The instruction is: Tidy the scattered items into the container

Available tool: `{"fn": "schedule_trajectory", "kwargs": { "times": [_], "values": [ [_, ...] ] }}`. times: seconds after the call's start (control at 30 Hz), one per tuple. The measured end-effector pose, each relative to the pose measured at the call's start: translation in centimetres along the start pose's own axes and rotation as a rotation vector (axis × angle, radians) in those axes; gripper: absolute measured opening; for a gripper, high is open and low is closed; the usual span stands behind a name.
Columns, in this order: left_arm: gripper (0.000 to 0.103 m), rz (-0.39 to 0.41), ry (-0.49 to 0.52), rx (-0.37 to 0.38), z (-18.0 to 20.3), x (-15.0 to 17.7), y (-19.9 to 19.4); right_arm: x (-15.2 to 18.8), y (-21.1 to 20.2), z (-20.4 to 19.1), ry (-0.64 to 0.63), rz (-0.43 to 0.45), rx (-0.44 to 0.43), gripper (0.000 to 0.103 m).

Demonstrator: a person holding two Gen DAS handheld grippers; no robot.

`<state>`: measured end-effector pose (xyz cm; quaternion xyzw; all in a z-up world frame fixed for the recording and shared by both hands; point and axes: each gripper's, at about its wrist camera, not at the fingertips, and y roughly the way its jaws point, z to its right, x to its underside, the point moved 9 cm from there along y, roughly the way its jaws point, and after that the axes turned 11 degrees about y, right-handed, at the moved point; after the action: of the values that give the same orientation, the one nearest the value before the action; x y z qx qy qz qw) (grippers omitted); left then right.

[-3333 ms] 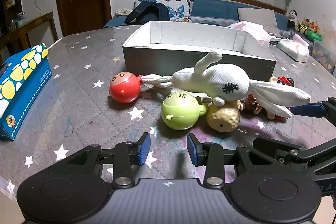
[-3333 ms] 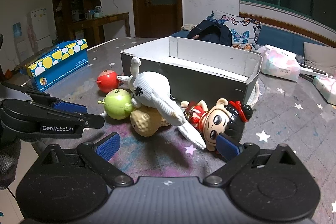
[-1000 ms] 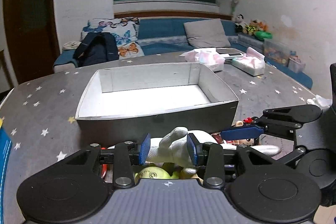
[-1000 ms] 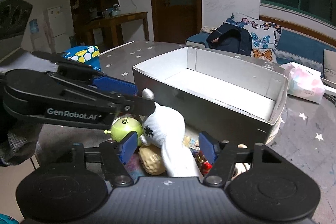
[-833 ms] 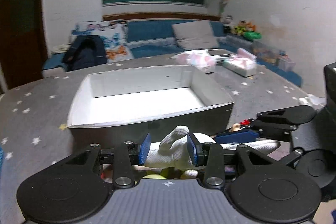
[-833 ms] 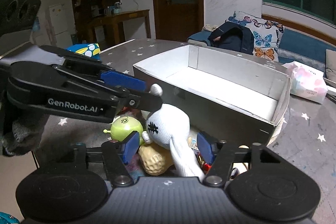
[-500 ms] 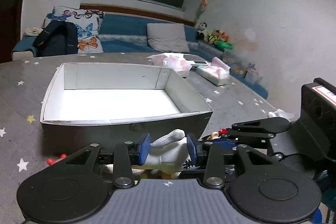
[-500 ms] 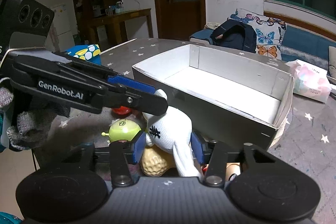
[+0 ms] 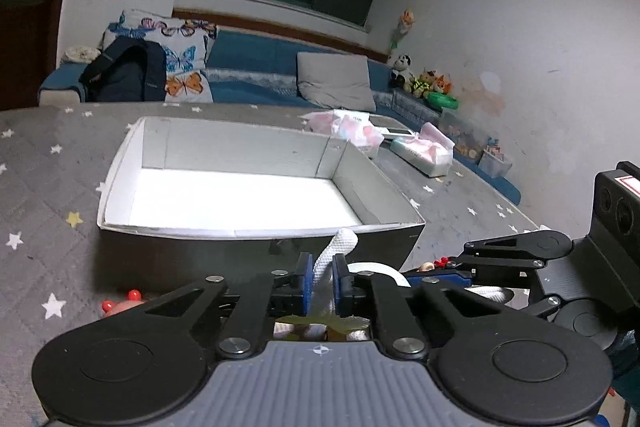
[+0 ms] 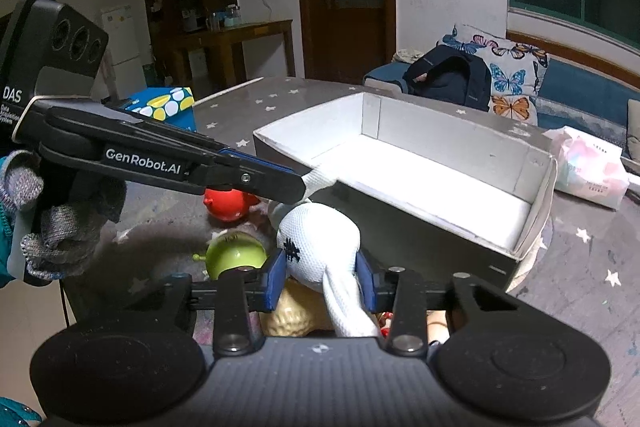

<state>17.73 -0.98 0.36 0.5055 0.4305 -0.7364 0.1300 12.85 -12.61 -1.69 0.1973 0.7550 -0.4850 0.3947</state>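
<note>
both grippers were clamped on the same white plush rabbit [image 10: 320,239], a soft toy in waffle-knit fabric with a black stitched cross on its rounded body. the right gripper [image 10: 321,277] had its blue-padded jaws pressed against either side of that body, one long floppy ear hanging down between them. the left gripper [image 9: 320,277] had its jaws nearly together, pinching a thin knitted limb that stuck up between the pads; in the right wrist view its black arm crossed from the left and gripped that limb just at the near corner of the box [image 10: 532,227]

the box was a shallow rectangular container, grey on the outside, smooth white inside, with thin upright walls, and it stood on a grey table cover [image 9: 36,163] printed with small white and yellow stars. the rabbit was held just in front of the box's near wall, outside it

below the rabbit lay a glossy round green toy [image 10: 234,257] with little horn-like nubs, a bumpy tan peanut-shaped toy [image 10: 296,311] and, further back, a shiny red ball-like toy [image 10: 228,207]. a soft plastic tissue pack [image 10: 588,167] lay beyond the box's far end
</note>
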Motion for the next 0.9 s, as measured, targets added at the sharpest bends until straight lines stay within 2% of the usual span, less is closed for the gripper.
{"fn": "schedule_trajectory", "kwargs": {
  "times": [0.3, 0.57, 0.73, 0.9],
  "values": [
    [0.008, 0.076, 0.014, -0.026, 0.7, -3.4, -1.2, -2.8, -1.9, 0.4, -0.027, 0.068, -0.015, 0.036],
    [0.008, 0.128, 0.016, -0.058, -0.5, -8.8, 0.9, -8.1, -1.6, 2.7, -0.053, 0.137, 0.0, 0.036],
    [0.008, 0.093, 0.014, -0.106, -2.6, -10.5, 4.4, -10.5, 1.3, 4.8, -0.06, 0.115, 0.011, 0.036],
    [0.008, 0.017, -0.034, -0.133, -5.4, -10.1, 8.9, -11.4, 5.8, 7.1, -0.068, 0.03, 0.022, 0.036]
  ]
}}
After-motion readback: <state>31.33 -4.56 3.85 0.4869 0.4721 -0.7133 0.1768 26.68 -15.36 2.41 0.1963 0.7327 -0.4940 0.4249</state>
